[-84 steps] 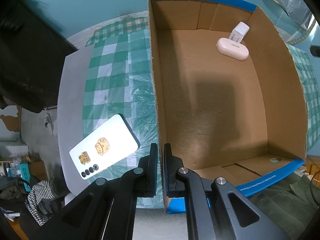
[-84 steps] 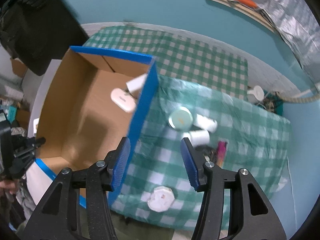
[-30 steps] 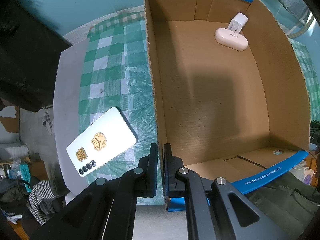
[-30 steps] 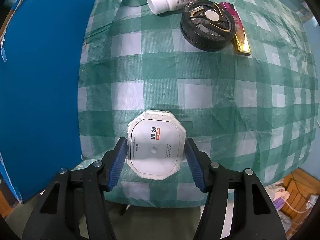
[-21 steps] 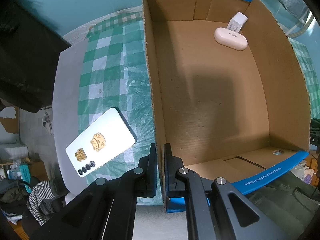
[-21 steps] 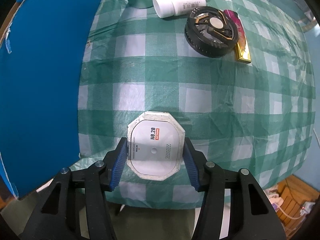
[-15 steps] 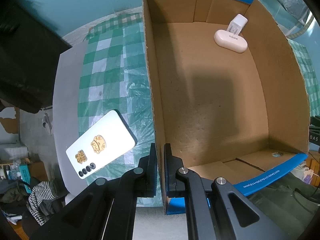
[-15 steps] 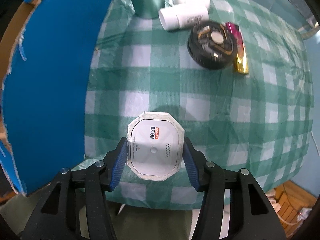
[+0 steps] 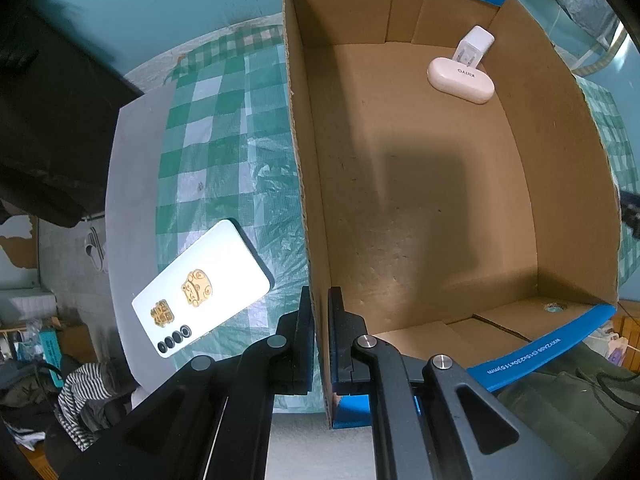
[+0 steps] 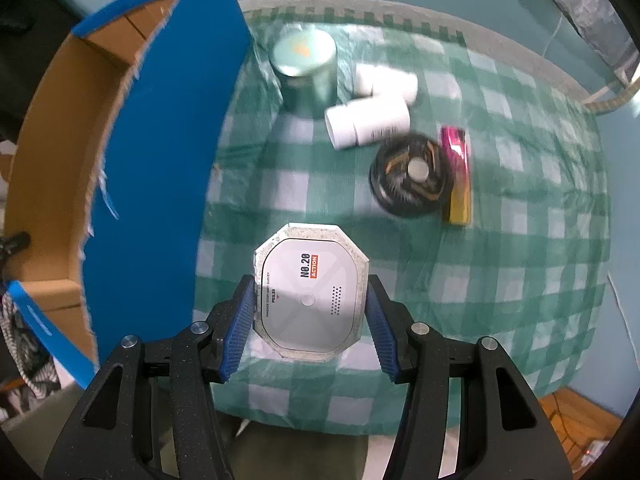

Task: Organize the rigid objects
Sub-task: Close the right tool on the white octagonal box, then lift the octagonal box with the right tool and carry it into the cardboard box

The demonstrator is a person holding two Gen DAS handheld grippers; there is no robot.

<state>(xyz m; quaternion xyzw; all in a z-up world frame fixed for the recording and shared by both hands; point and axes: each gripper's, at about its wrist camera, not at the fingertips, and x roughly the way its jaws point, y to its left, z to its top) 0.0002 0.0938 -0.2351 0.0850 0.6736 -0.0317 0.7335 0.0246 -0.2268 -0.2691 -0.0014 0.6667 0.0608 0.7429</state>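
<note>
While the left wrist view looked into the cardboard box, where a white charger case lay at upper right, the left hand-held gripper was clenched on the box's side wall. Only the right view showed the right hand-held gripper grasping the octagonal white device at lower centre, the box's blue wall just left, and bottles and a black disc beyond.

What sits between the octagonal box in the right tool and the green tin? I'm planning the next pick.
In the right wrist view, only bare checked cloth lies between the octagonal box and the green tin; the white bottles lie off to the right.
</note>
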